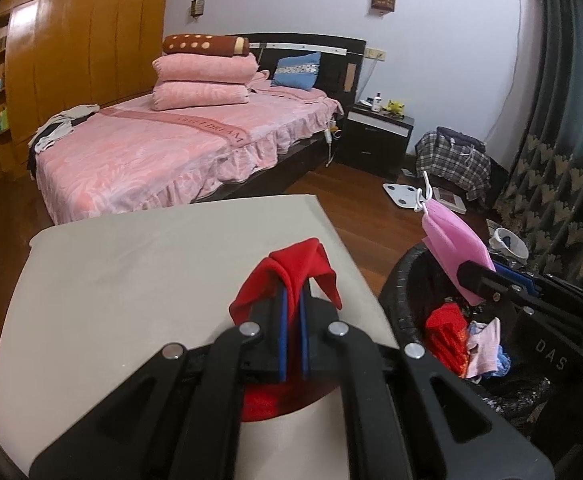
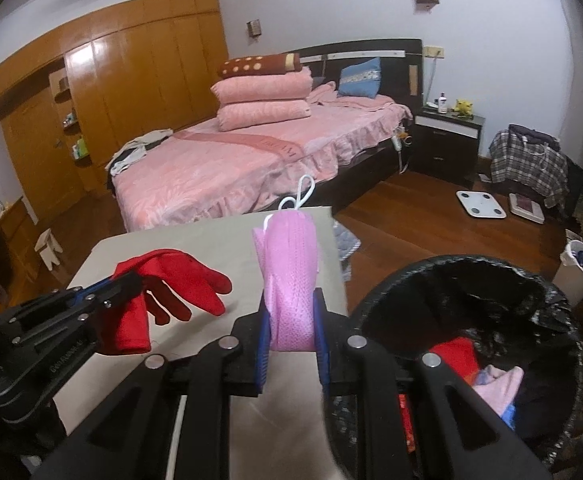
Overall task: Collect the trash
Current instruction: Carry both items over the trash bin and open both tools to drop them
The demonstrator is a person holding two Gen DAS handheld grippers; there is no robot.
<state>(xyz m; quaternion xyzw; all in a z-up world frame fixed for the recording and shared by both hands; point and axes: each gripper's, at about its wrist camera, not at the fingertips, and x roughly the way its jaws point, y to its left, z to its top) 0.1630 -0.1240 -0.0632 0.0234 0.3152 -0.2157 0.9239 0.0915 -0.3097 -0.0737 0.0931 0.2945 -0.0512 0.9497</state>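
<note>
Left gripper is clamped on a red glove; right gripper is clamped on a pink face mask.

Both items are held above the table, beside the black-lined trash bin, where red and pink scraps already lie. Both are judged light, soft and limp: the glove droops over the pads, the mask is bunched. A pinch across gathered fabric is judged best; the mask's loose ear loops may snag.
</note>
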